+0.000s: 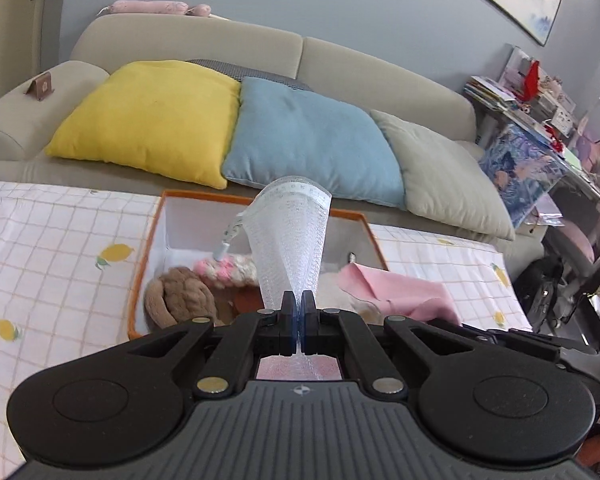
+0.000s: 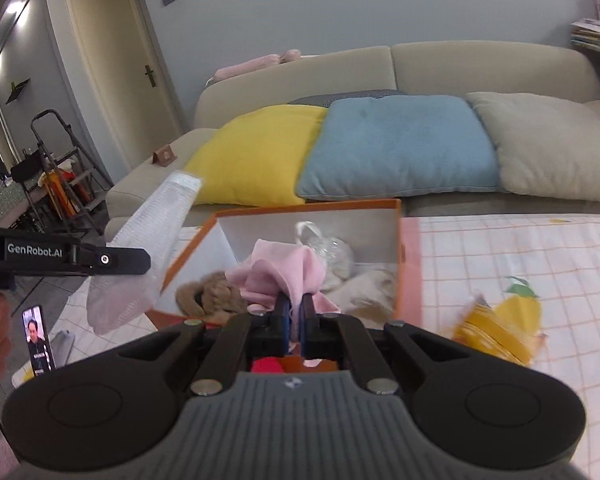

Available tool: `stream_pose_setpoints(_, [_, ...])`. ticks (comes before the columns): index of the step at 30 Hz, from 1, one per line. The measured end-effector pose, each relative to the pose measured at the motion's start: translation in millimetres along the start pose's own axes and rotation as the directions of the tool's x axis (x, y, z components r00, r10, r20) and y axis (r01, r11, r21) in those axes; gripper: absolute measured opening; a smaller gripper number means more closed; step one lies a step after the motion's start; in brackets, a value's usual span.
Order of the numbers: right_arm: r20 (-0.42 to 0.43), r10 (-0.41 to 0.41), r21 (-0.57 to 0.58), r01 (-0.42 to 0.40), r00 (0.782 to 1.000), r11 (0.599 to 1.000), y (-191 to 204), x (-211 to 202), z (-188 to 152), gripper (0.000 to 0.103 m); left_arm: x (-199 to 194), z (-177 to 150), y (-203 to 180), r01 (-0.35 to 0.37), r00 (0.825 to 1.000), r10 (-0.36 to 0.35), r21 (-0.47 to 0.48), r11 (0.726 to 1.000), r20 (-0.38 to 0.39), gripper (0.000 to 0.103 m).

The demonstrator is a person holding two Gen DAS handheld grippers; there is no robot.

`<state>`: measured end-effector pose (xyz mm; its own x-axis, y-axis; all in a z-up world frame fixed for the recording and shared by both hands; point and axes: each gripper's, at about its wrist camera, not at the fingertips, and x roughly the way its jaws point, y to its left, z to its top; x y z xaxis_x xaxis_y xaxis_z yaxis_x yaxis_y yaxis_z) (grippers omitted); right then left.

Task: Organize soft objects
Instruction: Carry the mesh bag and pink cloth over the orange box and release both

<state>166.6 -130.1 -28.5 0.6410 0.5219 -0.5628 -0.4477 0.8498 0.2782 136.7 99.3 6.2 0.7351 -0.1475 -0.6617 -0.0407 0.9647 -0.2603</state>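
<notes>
My left gripper (image 1: 299, 304) is shut on a white mesh foam sleeve (image 1: 290, 236) and holds it above the orange-rimmed box (image 1: 260, 200). The sleeve also shows in the right wrist view (image 2: 148, 248), pinched by the left gripper (image 2: 148, 258) at the box's left side. My right gripper (image 2: 296, 306) is shut on a pink cloth (image 2: 284, 272) that lies in the box (image 2: 404, 256). The pink cloth (image 1: 400, 292) also shows in the left wrist view. In the box lie a brown plush (image 1: 180, 296), a pink-and-white fluffy item (image 1: 228, 270) and a clear plastic bag (image 2: 332, 252).
The box stands on a table with a lemon-print checked cloth (image 1: 60, 248). A yellow packet (image 2: 496, 328) lies on the cloth right of the box. Behind is a beige sofa (image 1: 380, 68) with yellow, blue and grey cushions. A cluttered shelf (image 1: 540, 112) stands at right, a stepladder (image 2: 56, 168) at left.
</notes>
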Motion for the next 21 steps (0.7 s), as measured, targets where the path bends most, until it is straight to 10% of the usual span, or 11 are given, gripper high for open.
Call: stream_pose_setpoints(21, [-0.371,0.027,0.057,-0.006,0.928,0.998,13.4,156.0,15.1,0.003,141.0,8.2,56.9,-0.041,0.939,0.032,-0.019,0.999,-0.342,0.002])
